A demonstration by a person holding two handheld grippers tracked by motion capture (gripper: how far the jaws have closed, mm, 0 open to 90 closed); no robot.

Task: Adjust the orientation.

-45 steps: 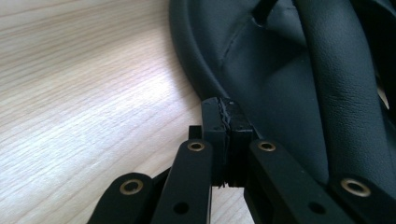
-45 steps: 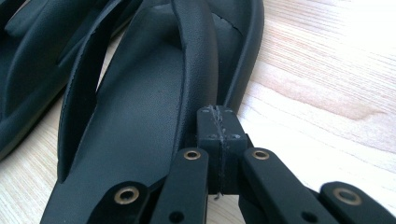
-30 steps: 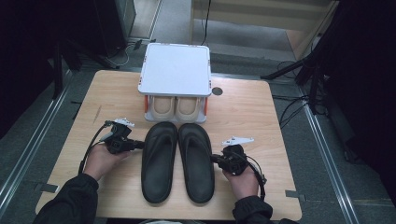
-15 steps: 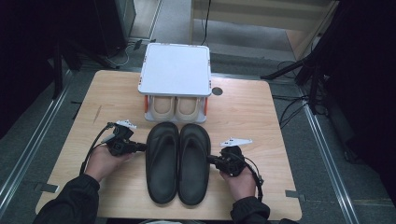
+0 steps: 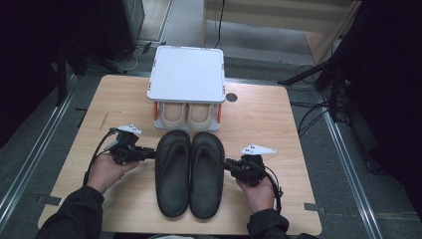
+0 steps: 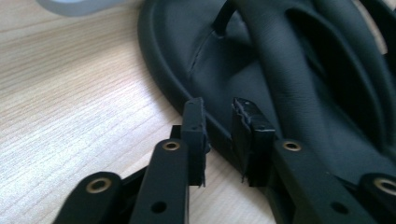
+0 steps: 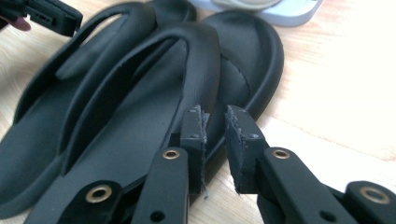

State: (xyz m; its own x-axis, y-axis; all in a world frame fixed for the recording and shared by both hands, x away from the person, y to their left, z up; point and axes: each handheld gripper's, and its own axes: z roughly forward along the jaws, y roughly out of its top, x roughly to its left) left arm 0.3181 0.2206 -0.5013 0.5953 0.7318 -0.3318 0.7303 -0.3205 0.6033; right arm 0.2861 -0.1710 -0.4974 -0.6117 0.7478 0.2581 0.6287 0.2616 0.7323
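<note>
The white rack (image 5: 186, 74) hides most of the beige slippers (image 5: 187, 114).

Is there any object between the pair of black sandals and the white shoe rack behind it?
Nothing visible stands between them. The black sandals lie side by side, toes pointing at the white shoe rack, with bare wooden table in the narrow gap. The rack's lower level already holds a beige pair, so that level looks occupied.

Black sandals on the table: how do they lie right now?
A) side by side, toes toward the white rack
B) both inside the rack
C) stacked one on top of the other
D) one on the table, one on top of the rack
A: in the high view the black sandals lie flat on the table, side by side and touching, toes toward the white rack.
</note>
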